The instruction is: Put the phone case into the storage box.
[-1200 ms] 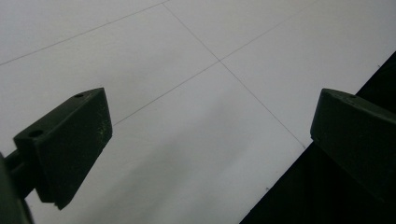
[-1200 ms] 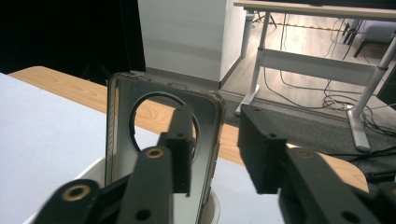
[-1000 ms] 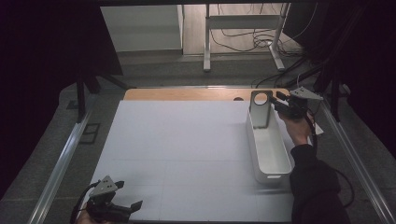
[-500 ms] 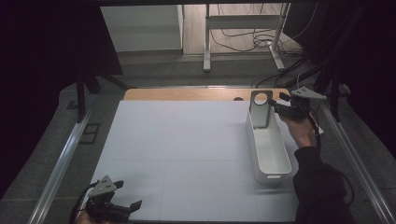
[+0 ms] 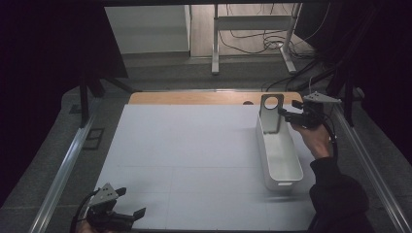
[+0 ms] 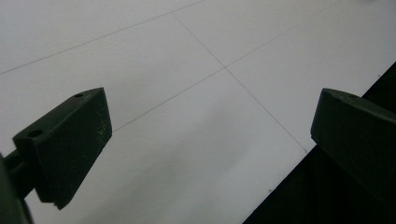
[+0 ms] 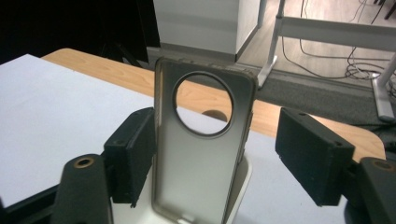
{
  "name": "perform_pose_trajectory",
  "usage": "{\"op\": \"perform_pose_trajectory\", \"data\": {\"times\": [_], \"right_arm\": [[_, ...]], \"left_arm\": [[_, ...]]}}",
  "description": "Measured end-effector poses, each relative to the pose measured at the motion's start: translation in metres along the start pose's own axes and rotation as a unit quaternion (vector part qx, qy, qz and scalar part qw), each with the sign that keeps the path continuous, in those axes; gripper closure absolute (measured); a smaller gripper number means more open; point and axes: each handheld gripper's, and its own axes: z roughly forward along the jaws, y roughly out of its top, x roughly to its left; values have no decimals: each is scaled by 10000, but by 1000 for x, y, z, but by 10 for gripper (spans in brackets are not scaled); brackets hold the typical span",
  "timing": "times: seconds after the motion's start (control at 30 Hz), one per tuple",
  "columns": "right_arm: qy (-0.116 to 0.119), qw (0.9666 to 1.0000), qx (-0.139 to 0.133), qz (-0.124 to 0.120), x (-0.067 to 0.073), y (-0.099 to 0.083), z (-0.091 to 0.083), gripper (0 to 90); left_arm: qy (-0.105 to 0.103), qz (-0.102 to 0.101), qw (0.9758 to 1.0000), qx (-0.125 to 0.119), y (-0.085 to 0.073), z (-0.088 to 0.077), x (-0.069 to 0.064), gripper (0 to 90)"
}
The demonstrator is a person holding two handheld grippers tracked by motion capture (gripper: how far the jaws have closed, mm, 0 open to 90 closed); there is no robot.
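Jaws of the right gripper (image 7: 210, 163) stand apart on either side of the phone case (image 7: 201, 154) and have just been opening; its left pad looks to sit right at the case's edge, while the right pad is clearly off it, so nothing is clamped. The case stands upright at the far end of the white bin (image 5: 278, 154), which lies at the right of the white table (image 5: 184, 155). With the grip gone, the case rests only on the bin's end wall, as far as I can judge, and a brush from a pad as the hand draws away could tip it into the bin or out onto the table. The left gripper (image 5: 127, 219) idles at the near left edge, its jaws wide over bare table. From above, the bin's whole length and both hands are plain; the right gripper view instead gives the gap between pad and case and the round camera cut-out.
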Motion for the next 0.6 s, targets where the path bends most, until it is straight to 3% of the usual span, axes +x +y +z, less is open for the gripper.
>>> {"op": "perform_pose_trajectory", "data": {"times": [0.23,0.4,0.6], "right_arm": [[75,9994,327,37,10,2,-8,211],[312,9973,646,170,18,-3,-15,183],[332,9953,902,105,30,-8,-25,137]], "left_arm": [[-15,-2,10000,-17,-1,-1,0,0],[11,8,10000,-36,-2,-3,0,0],[38,-2,10000,-56,-2,-4,1,0]]}}
